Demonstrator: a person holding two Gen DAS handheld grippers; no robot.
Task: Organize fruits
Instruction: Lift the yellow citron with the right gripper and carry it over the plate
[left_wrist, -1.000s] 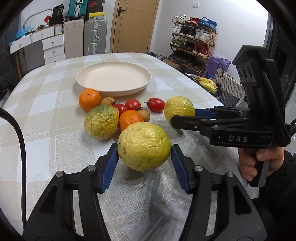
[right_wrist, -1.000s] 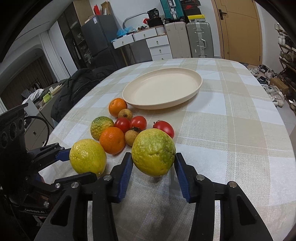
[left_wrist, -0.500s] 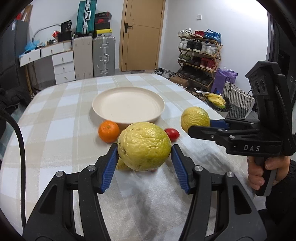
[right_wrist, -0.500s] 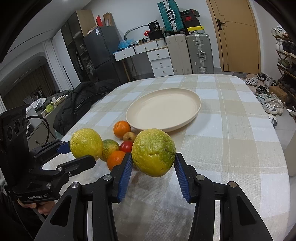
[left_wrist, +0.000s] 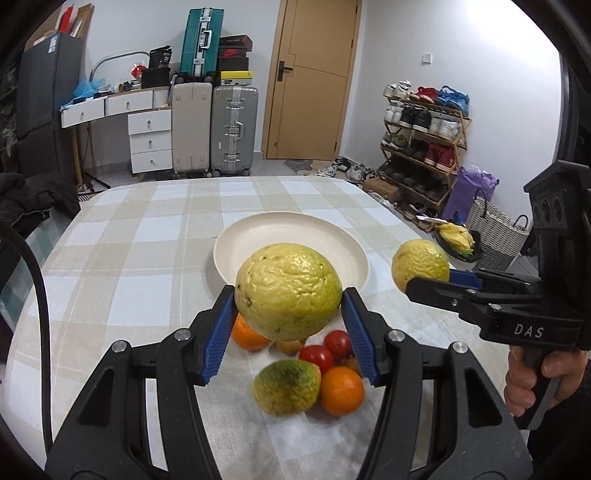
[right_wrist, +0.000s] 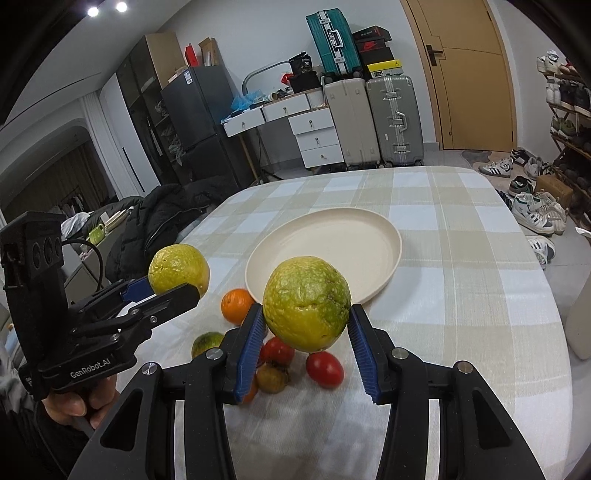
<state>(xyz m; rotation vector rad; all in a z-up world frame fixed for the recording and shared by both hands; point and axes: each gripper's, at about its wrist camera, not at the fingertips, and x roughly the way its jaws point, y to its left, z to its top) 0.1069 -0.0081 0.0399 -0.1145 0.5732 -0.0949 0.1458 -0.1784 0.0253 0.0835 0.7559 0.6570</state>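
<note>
My left gripper (left_wrist: 288, 332) is shut on a large yellow citrus fruit (left_wrist: 288, 291) and holds it in the air above the fruit pile. My right gripper (right_wrist: 306, 339) is shut on a yellow-green citrus fruit (right_wrist: 306, 302), also lifted. Each held fruit shows in the other view: the right one (left_wrist: 420, 264), the left one (right_wrist: 178, 268). A cream plate (left_wrist: 258, 240) (right_wrist: 332, 240) lies empty just beyond both. On the cloth below lie a green-yellow citrus (left_wrist: 286, 386), oranges (left_wrist: 341, 389) (right_wrist: 236, 304), red tomatoes (left_wrist: 316, 356) (right_wrist: 324, 368) and small brown fruits (right_wrist: 272, 376).
The checked tablecloth (left_wrist: 129, 266) covers a rounded table. A dark jacket (right_wrist: 155, 221) hangs at the left edge. Suitcases (left_wrist: 231, 129), drawers and a shoe rack (left_wrist: 424, 140) stand beyond. A basket with bananas (left_wrist: 456, 238) sits on the floor at the right.
Both grippers have risen with their fruits from table level to well above the pile. The plate now shows just past both fruits.
</note>
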